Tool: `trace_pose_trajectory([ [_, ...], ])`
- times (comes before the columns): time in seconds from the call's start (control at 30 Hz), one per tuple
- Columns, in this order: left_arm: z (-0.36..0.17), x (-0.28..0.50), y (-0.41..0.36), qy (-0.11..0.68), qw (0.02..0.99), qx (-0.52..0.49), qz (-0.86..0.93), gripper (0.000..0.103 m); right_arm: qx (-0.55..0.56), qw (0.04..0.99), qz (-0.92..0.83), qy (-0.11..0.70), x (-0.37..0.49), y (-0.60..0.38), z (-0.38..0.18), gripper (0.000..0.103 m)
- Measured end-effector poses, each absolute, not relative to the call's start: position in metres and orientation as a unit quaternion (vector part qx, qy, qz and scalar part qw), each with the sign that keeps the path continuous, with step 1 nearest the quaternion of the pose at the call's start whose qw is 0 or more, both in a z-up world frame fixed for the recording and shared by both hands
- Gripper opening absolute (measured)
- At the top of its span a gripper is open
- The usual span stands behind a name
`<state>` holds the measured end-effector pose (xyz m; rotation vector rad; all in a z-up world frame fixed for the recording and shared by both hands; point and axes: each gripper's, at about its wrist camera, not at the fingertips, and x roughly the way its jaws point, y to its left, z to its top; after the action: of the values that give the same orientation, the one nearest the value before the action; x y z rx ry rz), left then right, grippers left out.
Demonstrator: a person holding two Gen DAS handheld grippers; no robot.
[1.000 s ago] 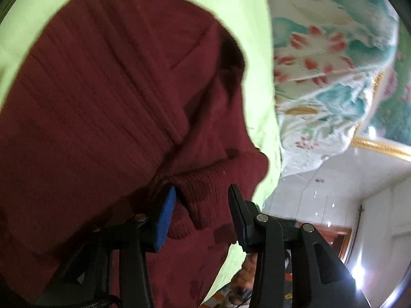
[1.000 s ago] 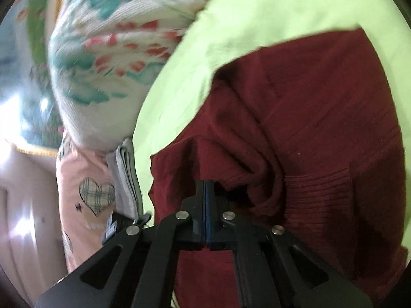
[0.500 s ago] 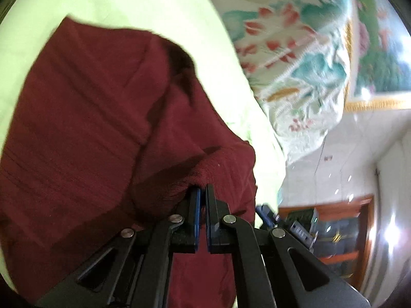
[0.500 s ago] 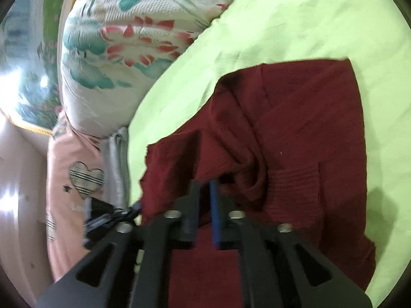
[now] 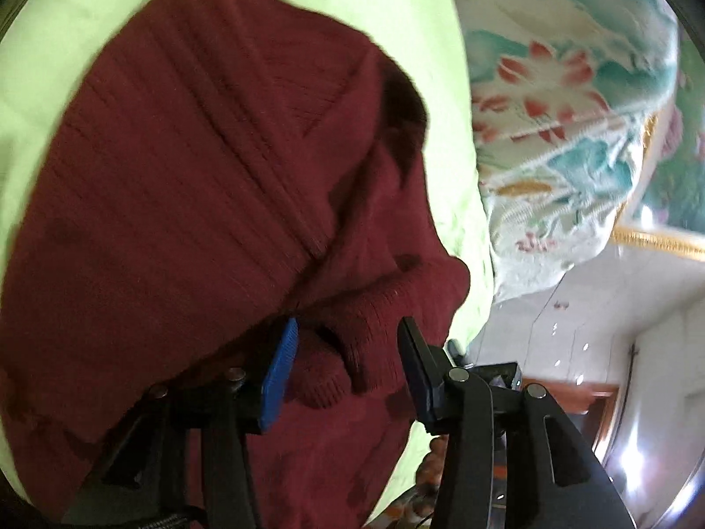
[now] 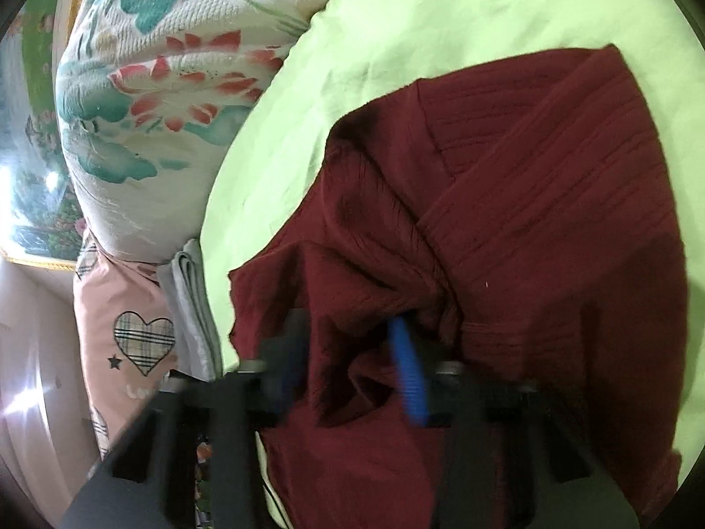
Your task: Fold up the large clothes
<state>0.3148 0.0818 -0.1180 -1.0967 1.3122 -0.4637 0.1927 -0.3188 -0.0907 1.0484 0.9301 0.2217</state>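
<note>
My left gripper (image 5: 348, 361) and right gripper (image 6: 350, 368) are black angular frames, silver screws at the joints, with ribbed blue pads (image 5: 280, 377) lining my fingers.

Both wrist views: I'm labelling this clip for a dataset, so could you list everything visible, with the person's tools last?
sweater: one, maroon knit, spread and partly bunched on the sheet
sheet: one, light green, under the sweater
floral quilt: one, white with teal and red flowers, beside the sheet
pink cloth: one, pink with a plaid heart, below the quilt
grey cloth: one, grey, folded, at the sheet's edge
wooden furniture: one, brown, far background
left tongs: one, black with blue pads, jaws have just been opening, sweater cuff between them
right tongs: one, black with blue pads, blurred, jaws apart, sweater fold between them
</note>
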Motion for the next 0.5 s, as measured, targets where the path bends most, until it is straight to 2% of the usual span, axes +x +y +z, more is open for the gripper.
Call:
trace_pose_trajectory([
  [0.07, -0.118, 0.319, 0.077, 0.573, 0.636, -0.473, -0.207, 0.044, 0.474, 0.761, 0.109, 0.429, 0.194, -0.316, -0.093, 0.003],
  [0.1, -0.115, 0.320, 0.073, 0.573, 0.645, -0.462, -0.207, 0.035, 0.461, 0.772, 0.111, 0.424, 0.193, -0.315, -0.090, 0.003],
  [0.13, -0.112, 0.322, 0.069, 0.572, 0.656, -0.447, -0.206, 0.006, 0.452, 0.778, 0.112, 0.421, 0.192, -0.313, -0.088, 0.003],
  [0.3, -0.094, 0.321, 0.058, 0.549, 0.698, -0.405, -0.219, 0.003, 0.429, 0.810, 0.155, 0.370, 0.178, -0.308, -0.057, 0.003],
  [0.43, -0.054, 0.310, 0.065, 0.484, 0.743, -0.391, -0.245, 0.002, 0.416, 0.830, 0.184, 0.323, 0.170, -0.310, -0.028, 0.002],
  [0.5, -0.025, 0.299, 0.070, 0.432, 0.773, -0.373, -0.277, 0.002, 0.415, 0.840, 0.225, 0.266, 0.158, -0.313, -0.011, 0.002],
])
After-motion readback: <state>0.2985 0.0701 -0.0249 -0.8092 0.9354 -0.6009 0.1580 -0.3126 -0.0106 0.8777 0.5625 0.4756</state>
